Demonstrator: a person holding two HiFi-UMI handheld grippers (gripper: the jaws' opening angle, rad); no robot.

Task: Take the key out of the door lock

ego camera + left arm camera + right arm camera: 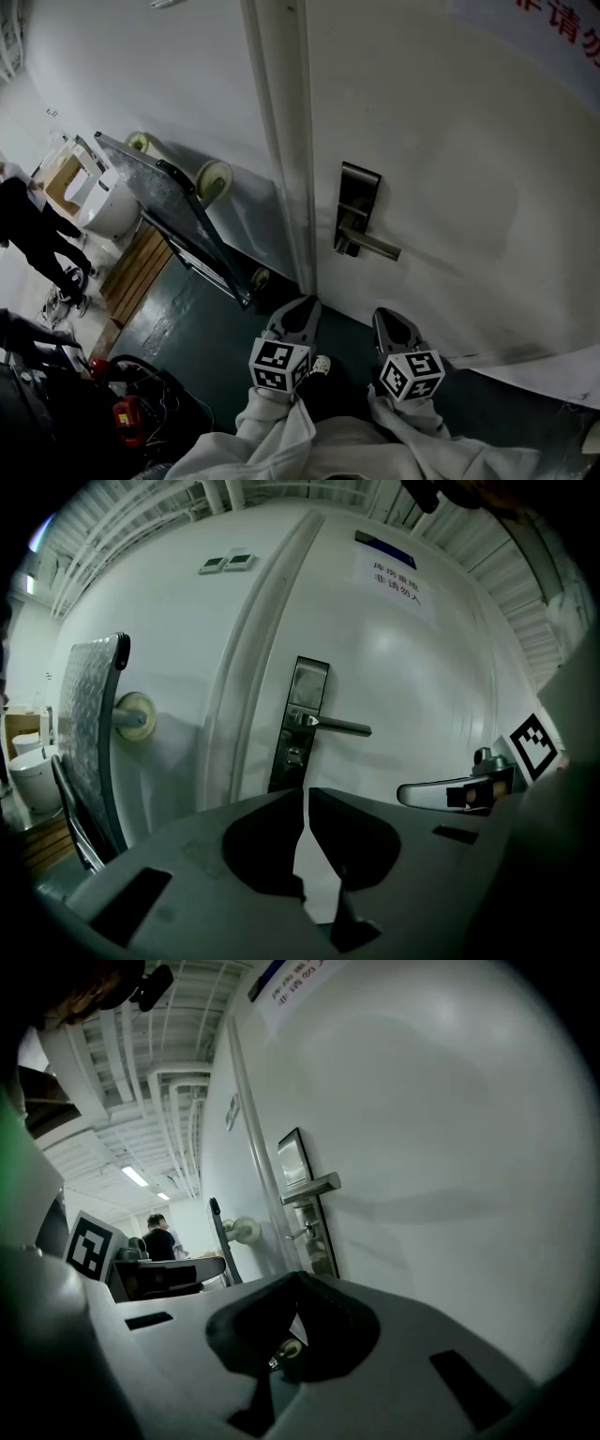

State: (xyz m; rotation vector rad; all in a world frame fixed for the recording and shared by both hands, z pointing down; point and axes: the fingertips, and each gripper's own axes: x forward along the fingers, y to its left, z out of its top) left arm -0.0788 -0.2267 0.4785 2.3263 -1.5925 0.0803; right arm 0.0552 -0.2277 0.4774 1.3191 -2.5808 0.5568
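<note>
Below the handle (312, 1188), the key (298, 1233) is barely discernible.

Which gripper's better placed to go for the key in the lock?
Probably left: the left gripper faces the lock plate squarely, in line with its jaws. The right gripper sees it obliquely, past the lever. Both are shut.
</note>
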